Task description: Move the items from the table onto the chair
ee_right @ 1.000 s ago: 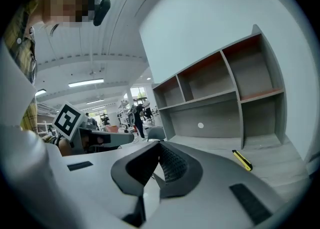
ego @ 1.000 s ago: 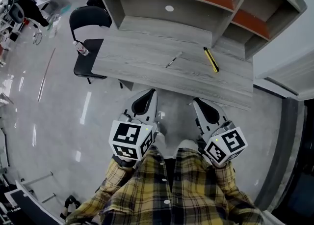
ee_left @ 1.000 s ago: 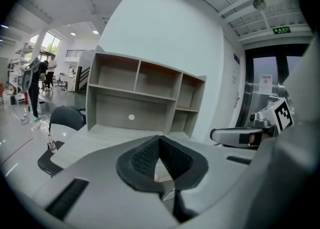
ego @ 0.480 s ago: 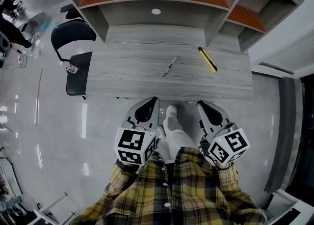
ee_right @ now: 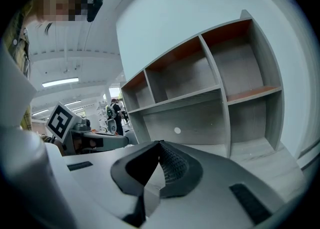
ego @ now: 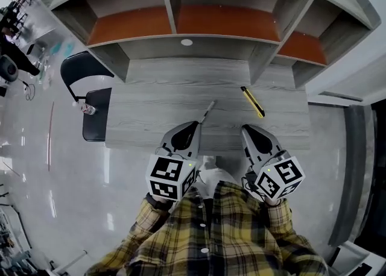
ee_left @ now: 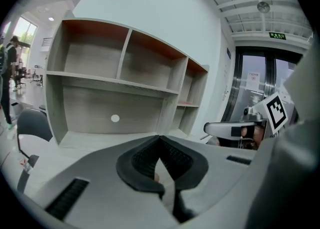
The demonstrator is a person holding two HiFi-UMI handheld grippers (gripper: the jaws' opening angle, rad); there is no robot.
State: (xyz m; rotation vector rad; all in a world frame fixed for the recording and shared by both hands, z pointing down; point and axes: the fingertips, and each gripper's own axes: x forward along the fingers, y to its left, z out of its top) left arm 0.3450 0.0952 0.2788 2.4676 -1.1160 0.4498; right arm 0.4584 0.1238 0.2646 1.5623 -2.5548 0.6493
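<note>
A head view looks steeply down on a person in a yellow plaid shirt (ego: 205, 238) who holds a two-jaw gripper in each hand over the near edge of a grey wood-grain table (ego: 151, 112).

The left gripper (ego: 194, 125) has its fingers closed together with nothing between them. The right gripper (ego: 246, 129) also has its fingers pressed shut and holds nothing. Each gripper carries a cube with black-and-white square markers at its rear.

A slim pen (ego: 207, 111) lies on the table just ahead of the left fingers and slightly to their right; whether it touches them cannot be told. A yellow utility knife (ego: 253, 101) lies on the table ahead of the right fingers and apart from them, angled away to the upper left.

A black chair (ego: 96, 115) stands well off to the left of the left fingers, at the table's left end. A small bottle (ego: 86, 108) rests on its seat.

Beyond both sets of fingers, at the far side of the table, stands an open shelf unit (ego: 181, 21) with grey dividers and orange-brown panels.
</note>
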